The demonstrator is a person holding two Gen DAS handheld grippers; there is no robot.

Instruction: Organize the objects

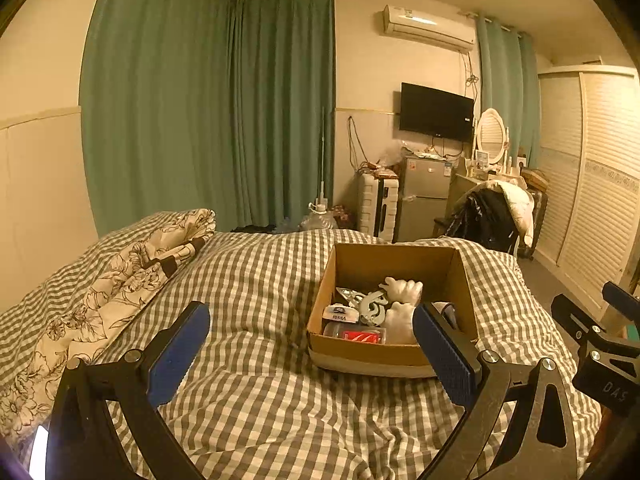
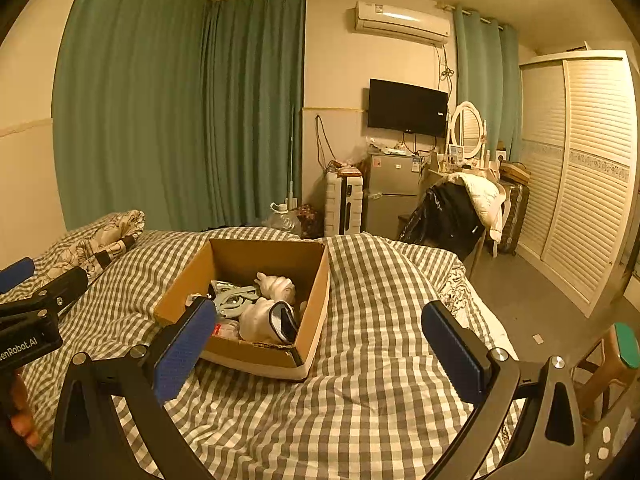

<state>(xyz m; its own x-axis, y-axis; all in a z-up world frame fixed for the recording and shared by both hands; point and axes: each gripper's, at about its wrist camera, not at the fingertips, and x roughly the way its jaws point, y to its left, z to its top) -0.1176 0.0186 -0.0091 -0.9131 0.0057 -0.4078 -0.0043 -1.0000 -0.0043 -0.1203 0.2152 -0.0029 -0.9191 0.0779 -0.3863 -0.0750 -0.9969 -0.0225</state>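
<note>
Both grippers, left and right, hover with jaws apart near the filled cardboard box.

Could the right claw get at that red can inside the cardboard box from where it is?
Probably yes. The right claw is open and empty, the cardboard box has no lid, and the red can lies by the near wall. But the white glove beside it crowds the space.

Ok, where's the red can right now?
In the left wrist view, the red can lies inside the box, against its near wall, beside the white gloves.
</note>
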